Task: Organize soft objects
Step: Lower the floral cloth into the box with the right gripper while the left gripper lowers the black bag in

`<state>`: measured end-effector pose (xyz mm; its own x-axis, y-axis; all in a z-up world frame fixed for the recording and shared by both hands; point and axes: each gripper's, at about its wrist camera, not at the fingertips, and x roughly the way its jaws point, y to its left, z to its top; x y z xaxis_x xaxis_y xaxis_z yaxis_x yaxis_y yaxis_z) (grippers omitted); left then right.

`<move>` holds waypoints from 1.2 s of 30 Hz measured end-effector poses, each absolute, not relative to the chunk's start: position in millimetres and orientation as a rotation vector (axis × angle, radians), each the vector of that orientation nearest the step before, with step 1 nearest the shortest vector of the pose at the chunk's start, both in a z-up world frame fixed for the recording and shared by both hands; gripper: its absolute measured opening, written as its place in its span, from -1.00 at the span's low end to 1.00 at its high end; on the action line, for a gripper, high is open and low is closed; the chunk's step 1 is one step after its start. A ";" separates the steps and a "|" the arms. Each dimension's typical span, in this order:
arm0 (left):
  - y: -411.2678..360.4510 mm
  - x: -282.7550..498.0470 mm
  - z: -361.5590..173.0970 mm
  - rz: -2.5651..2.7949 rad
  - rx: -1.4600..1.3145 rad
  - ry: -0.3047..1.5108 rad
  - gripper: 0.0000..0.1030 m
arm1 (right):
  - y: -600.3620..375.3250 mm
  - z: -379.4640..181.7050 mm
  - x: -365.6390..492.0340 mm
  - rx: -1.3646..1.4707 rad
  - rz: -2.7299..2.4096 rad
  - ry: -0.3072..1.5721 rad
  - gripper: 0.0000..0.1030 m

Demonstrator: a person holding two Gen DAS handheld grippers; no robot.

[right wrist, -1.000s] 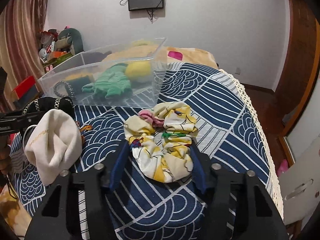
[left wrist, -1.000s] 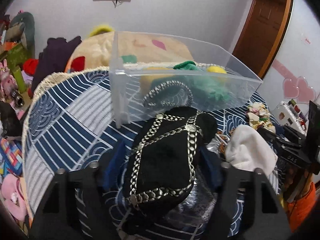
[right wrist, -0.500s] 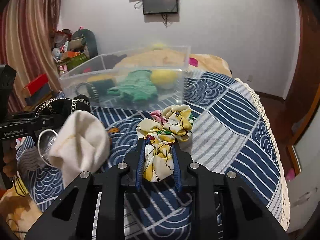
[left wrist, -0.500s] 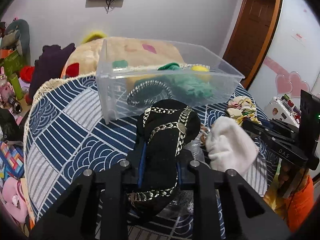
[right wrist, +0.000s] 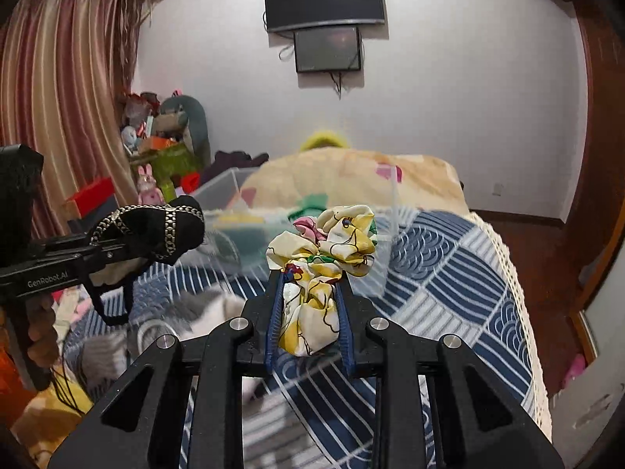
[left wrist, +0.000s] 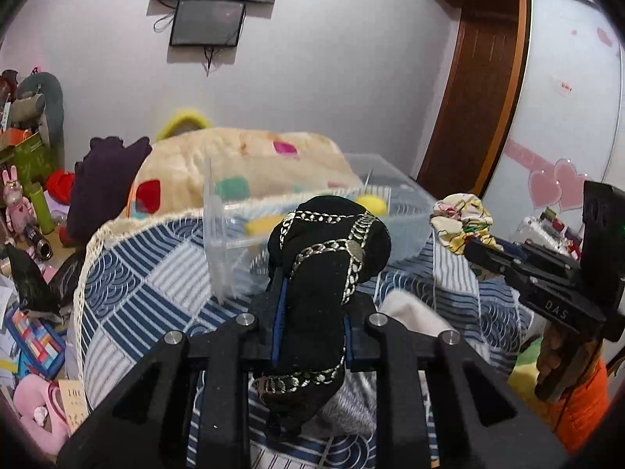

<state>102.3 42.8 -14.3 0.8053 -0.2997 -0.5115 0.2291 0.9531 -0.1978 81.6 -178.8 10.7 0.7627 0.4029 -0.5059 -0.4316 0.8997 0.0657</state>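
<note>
Left wrist view: left gripper (left wrist: 312,312) clamped on black chain-trimmed pouch (left wrist: 328,269), raised above the bed's (left wrist: 129,297) blue cover. Right gripper (right wrist: 310,305) pinches floral scrunchie (right wrist: 324,258) likewise; both face the clear bin (left wrist: 230,234), presumably for deposit.

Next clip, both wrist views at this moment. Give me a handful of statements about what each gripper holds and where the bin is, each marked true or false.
1. The left gripper is shut on the black pouch with chain trim. True.
2. The right gripper is open and holds nothing. False: it is shut on the floral scrunchie.
3. The clear bin sits on the blue patterned cover. True.
4. The floral scrunchie lies inside the clear bin. False: it is held above the cover.
5. A white soft item lies on the cover. True.
</note>
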 end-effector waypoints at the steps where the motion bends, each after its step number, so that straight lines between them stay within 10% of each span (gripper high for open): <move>1: 43.9 104.5 -9.8 -0.284 -0.140 0.557 -0.57 | -177.2 13.7 83.6 -0.049 0.459 0.529 -0.56; 36: 2.0 219.9 4.5 -0.225 -0.027 0.575 -0.57 | -125.4 11.0 161.7 -0.104 0.413 0.571 -0.56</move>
<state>219.9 2.0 4.5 0.8155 -0.2185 -0.5359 0.2035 0.9751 -0.0879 161.7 -125.4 11.0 0.7616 0.3508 -0.5449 -0.4079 0.9129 0.0176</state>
